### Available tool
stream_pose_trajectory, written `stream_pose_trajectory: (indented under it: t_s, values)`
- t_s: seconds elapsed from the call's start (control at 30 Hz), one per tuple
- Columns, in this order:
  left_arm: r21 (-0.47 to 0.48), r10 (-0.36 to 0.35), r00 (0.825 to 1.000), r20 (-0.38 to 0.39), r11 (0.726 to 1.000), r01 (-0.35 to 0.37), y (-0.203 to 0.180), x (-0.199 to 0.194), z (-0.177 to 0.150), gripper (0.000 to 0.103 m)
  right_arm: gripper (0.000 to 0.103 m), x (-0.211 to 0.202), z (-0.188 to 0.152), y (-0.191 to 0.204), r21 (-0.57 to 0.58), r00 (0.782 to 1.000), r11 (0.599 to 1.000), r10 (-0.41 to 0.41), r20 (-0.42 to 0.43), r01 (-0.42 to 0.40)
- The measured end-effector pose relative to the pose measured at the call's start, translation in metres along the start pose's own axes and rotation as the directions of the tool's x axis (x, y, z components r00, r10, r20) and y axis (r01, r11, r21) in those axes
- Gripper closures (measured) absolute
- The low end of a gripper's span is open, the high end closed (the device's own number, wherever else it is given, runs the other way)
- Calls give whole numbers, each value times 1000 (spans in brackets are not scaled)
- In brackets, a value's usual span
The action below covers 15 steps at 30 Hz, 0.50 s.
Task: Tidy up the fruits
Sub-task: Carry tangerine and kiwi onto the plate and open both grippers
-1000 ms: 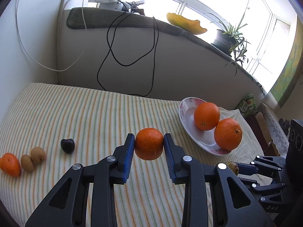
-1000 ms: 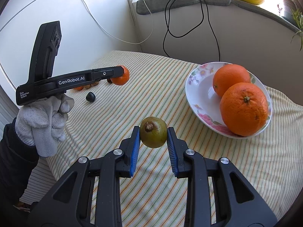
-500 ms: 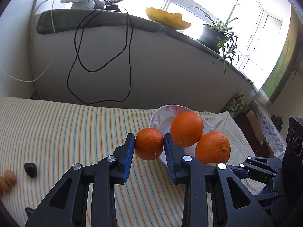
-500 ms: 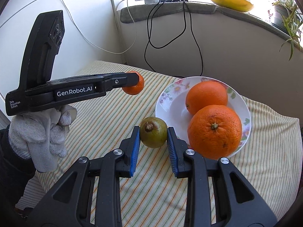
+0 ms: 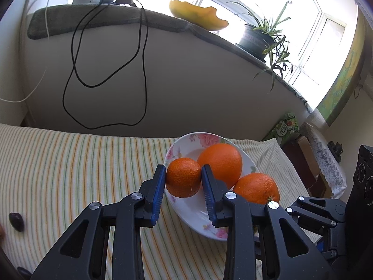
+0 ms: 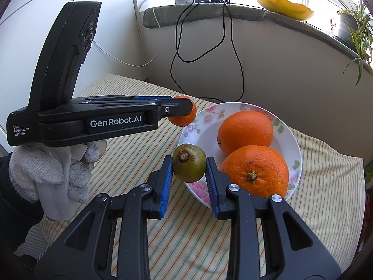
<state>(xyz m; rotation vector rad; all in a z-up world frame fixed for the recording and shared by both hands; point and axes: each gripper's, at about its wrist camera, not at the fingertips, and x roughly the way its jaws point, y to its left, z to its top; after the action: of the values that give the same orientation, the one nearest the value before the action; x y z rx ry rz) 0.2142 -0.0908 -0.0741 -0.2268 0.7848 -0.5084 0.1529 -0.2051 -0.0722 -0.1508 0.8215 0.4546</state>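
My left gripper (image 5: 183, 177) is shut on a small orange mandarin (image 5: 183, 176) and holds it above the left rim of a flowered white plate (image 5: 198, 224). Two big oranges (image 5: 220, 162) lie in the plate. My right gripper (image 6: 188, 166) is shut on a green-brown kiwi (image 6: 189, 166) and holds it at the plate's near left rim (image 6: 296, 144). In the right wrist view the left gripper (image 6: 184, 109) shows from the side with the mandarin (image 6: 183, 119) near the plate's far left rim.
The striped cloth (image 5: 70, 163) covers the table. A dark plum (image 5: 16, 221) lies at its left. Black cables (image 5: 105, 70) hang on the back wall. A potted plant (image 5: 258, 37) and a yellow dish (image 5: 198, 15) stand on the sill.
Both grippers have moved toward the plate with their fruits. The left gripper has carried the mandarin rightward from mid-table to above the plate's rim.
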Motion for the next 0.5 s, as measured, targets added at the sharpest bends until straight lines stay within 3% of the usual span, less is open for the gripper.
stream_pose_trajectory:
  t_s: [0.33,0.5]
  values:
    - [11,-8,1000,9,1000,8,-9,3,6,67,70,0,1,-4,-4,1000,1000,-29,3,29]
    - [7,-1,1000,15,1000,0,-6,-3,7,66,49,-6,1,0,-20,999,999,-40,31,41]
